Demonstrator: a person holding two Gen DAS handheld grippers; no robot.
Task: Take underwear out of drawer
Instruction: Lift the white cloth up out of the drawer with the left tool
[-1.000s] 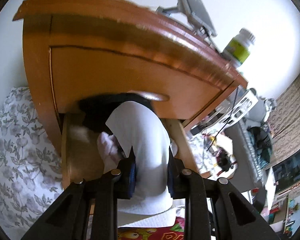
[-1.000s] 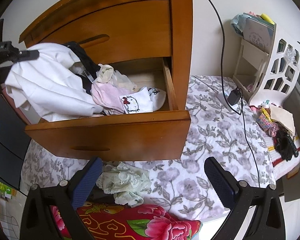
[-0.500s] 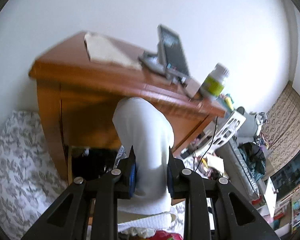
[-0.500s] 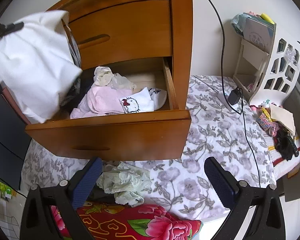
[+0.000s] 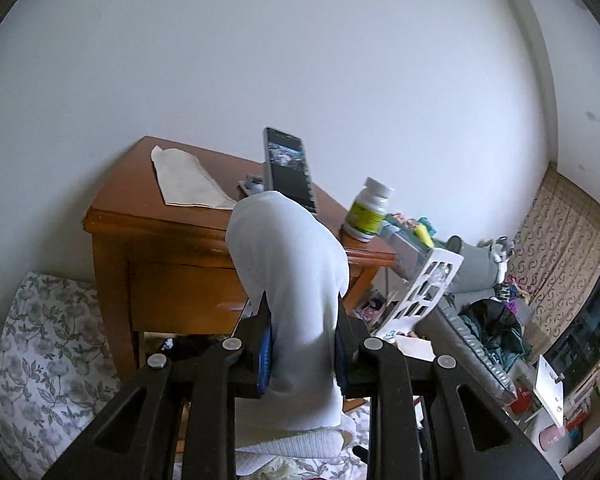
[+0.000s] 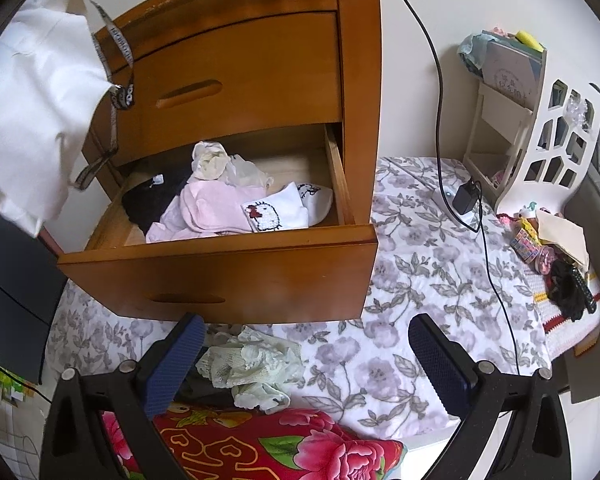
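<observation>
**Above the open drawer: white garment held aloft**

Beside the wooden nightstand, left gripper clamped on white underwear, lifted clear of the open drawer. Lower down, right gripper spread wide, nothing between its pads, hovering over pale lace underwear on the floral bedsheet. Pink and white garments left inside.

Lifted higher: the left gripper, pads clamped on the white underwear, up from the open drawer to above the nightstand top. White cloth now hanging clear at the upper left in the right view, no longer lying on the clothes pile. Dangling beside it, maybe a printed strap, pulled up too
</observation>
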